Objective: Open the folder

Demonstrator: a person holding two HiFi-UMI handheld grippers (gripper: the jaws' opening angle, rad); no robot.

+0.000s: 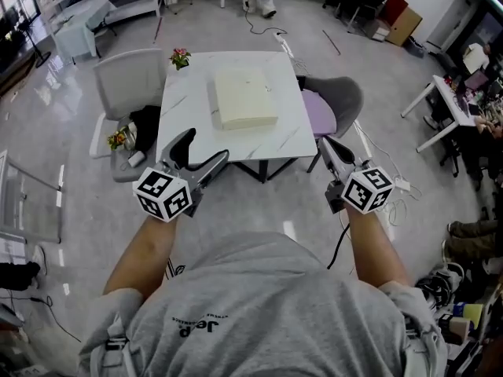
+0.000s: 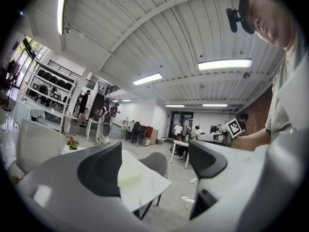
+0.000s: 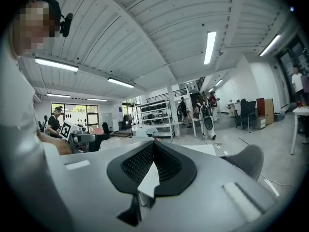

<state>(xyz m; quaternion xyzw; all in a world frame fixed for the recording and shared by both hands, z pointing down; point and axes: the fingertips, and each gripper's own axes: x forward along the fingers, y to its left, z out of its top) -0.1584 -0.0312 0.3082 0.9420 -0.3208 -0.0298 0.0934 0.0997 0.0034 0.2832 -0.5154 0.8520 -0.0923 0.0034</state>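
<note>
Closest to the camera in the head view, the person's grey shirt (image 1: 251,312) fills the bottom of the picture, with both bare forearms reaching forward and a marker cube at each wrist. The left tool (image 1: 200,149) is held off the near left corner of the table (image 1: 189,124), its two jaws spread well apart; in the left gripper view the left tool (image 2: 154,161) has nothing between those jaws, and the table edge and floor show through the gap. The right tool (image 1: 326,144) hangs just off the near right corner, and in the right gripper view the right tool (image 3: 153,146) has its ribbed black pads pressed together with nothing gripped. Both tools are short of the table and well apart from the folder (image 1: 245,96), which lies flat and closed, cream-coloured, towards the far middle of the white marble-patterned top, ahead of and between the two tools; the left gripper view catches the folder (image 2: 128,170) just beside the inner edge of its left jaw. A small pot of pink flowers (image 1: 180,56) stands at the far left corner. A white chair (image 1: 130,73) stands at the table's left side and a grey chair (image 1: 342,93) with a purple seat at its right.
</note>
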